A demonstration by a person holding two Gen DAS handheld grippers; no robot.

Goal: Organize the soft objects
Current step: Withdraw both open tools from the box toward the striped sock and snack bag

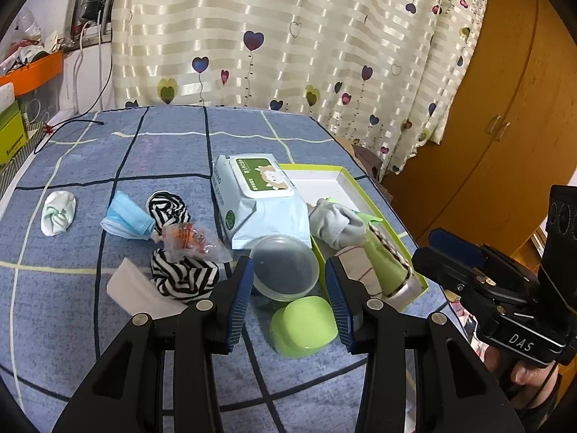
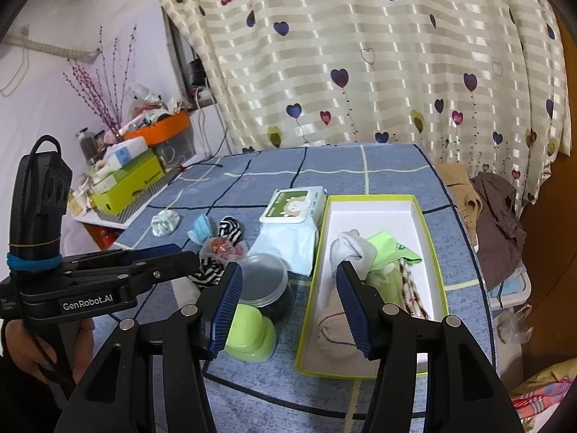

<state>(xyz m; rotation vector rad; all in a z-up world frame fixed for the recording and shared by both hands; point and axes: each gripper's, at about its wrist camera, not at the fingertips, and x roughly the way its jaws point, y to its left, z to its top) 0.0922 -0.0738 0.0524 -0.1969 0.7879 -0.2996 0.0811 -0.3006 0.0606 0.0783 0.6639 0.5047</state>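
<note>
Both my grippers hang over the near edge of the table, and neither one carries anything: the left gripper (image 1: 288,288) has its jaws standing apart with only the clear tub (image 1: 285,267) and the green soap case (image 1: 304,324) showing through the gap below, and the right gripper (image 2: 288,303) is spread wide over the near end of the box (image 2: 429,238), empty too. I keep the box on the right side so the soft things have one home; a grey sock (image 2: 351,249), a green cloth (image 2: 391,249) and a pale rolled sock (image 2: 333,328) already lie in it. What remains for me sits loose on the blue checked cover (image 1: 108,151) to the left: two striped socks (image 1: 184,274), a blue face mask (image 1: 126,220), a pale knotted sock (image 1: 57,213) well apart from the rest, and a white folded cloth (image 1: 139,292) just beside the nearer striped sock. The wipes pack (image 1: 252,198) leans against the box's left wall. A crinkly wrapped snack (image 1: 191,241) rests between the striped socks, so I judge my left tool must come at the nearer sock from the side to avoid dragging it along.
</note>
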